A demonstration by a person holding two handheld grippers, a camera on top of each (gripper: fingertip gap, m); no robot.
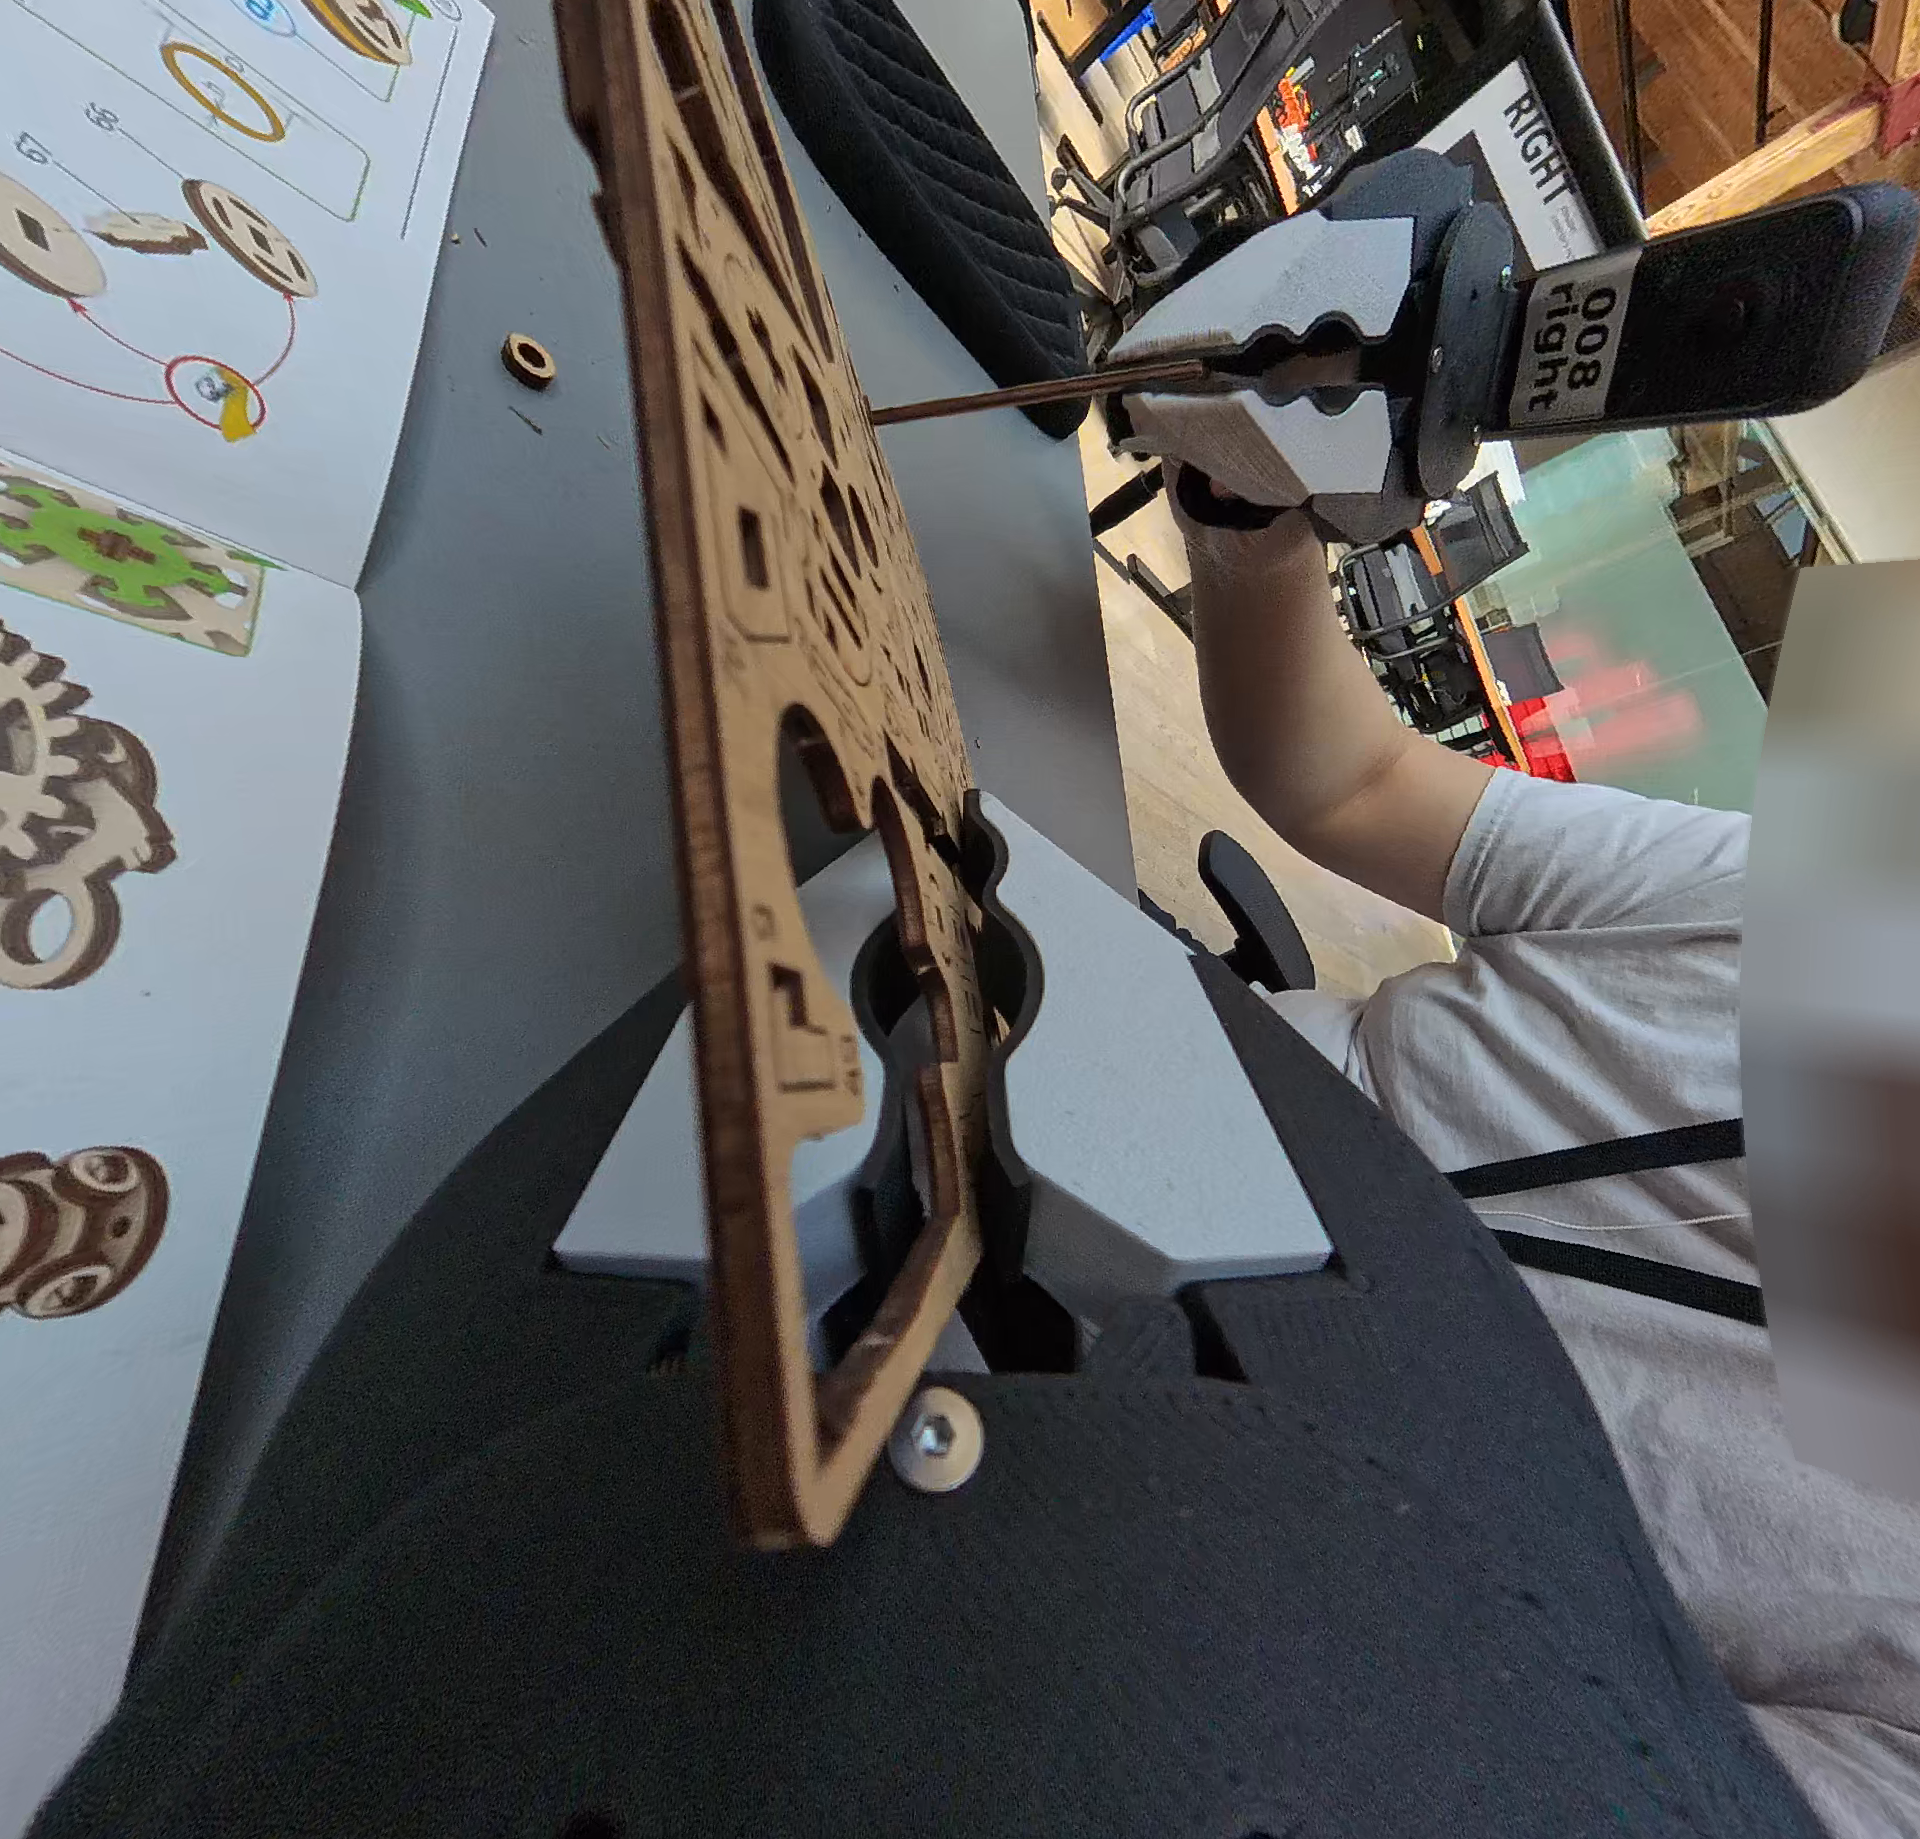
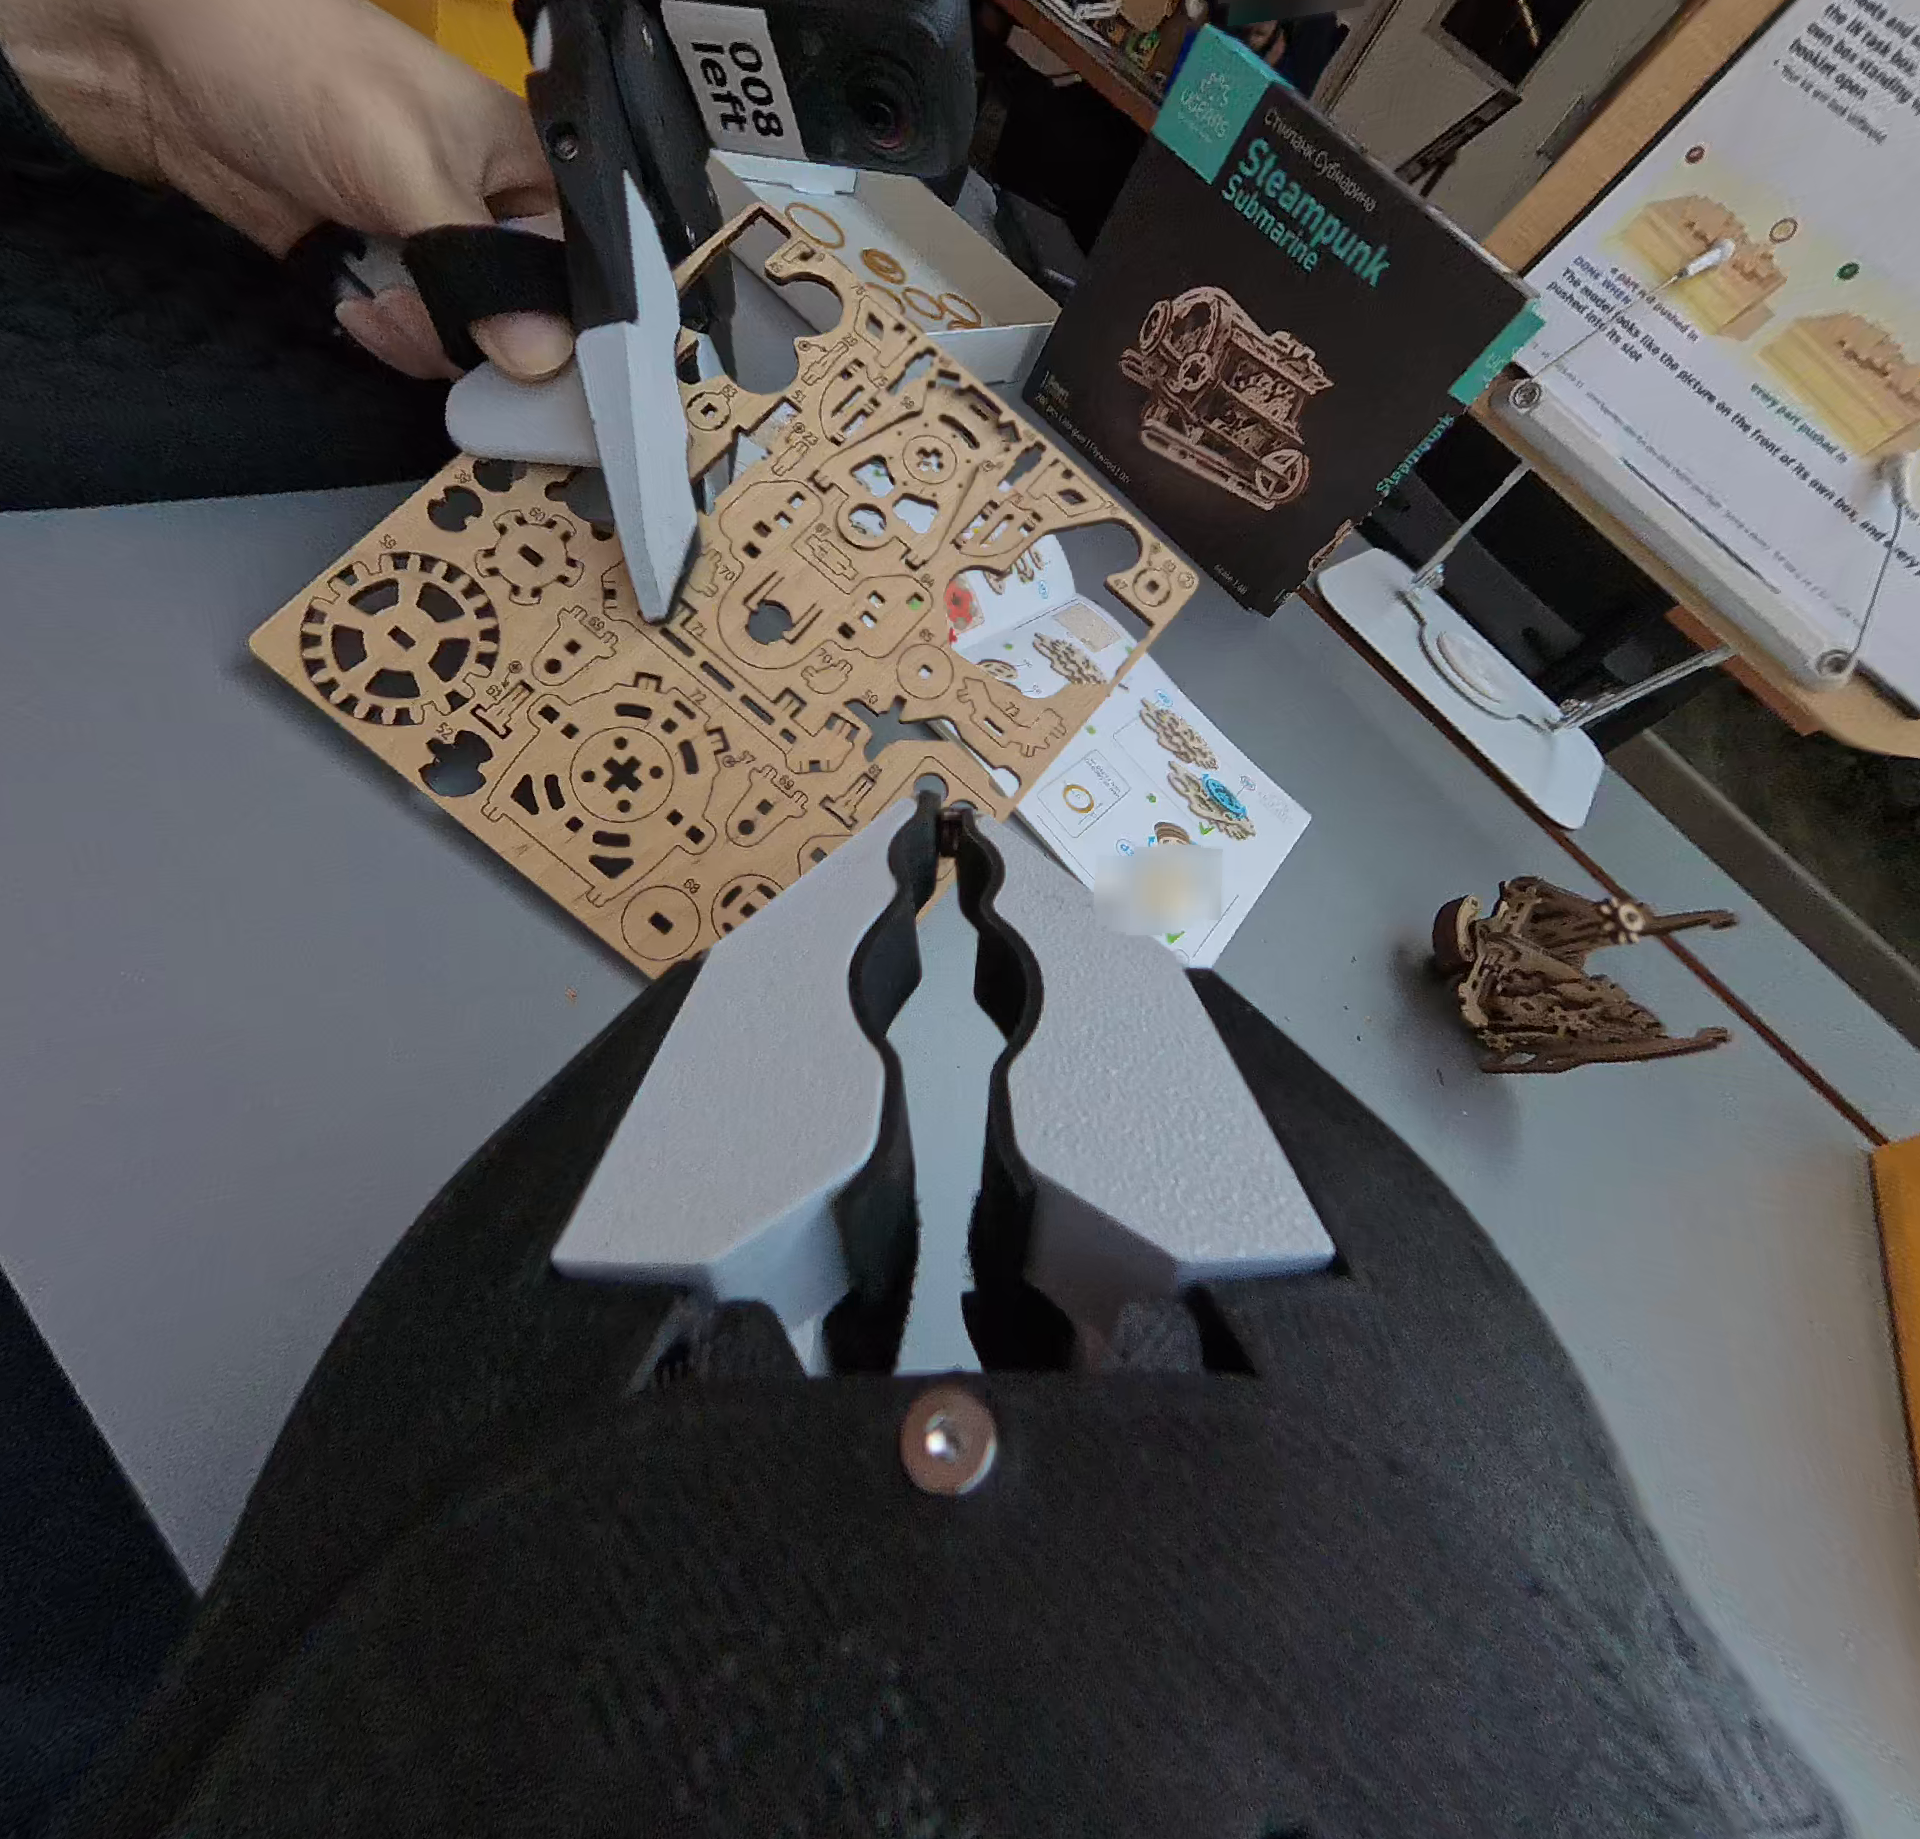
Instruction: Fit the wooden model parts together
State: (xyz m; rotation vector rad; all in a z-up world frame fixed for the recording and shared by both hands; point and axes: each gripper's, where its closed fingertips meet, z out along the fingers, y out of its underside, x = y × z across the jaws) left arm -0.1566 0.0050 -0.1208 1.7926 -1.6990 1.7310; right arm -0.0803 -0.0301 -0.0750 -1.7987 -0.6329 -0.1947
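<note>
The wooden sheet [image 2: 665, 709] is pale tan, with dark brown laser-cut outlines of gears and curved parts, and burnt dark edges. It lies over a plain grey surface [image 2: 260, 1010]. Each gripper, left [image 2: 665, 605] and right [image 2: 940, 823], has light grey fingers on a black body. The box [image 2: 1268, 366] is black with teal trim. The booklet [image 2: 1164, 813] is white with coloured drawings. The small built model [image 2: 1548, 968] is dark brown.
</note>
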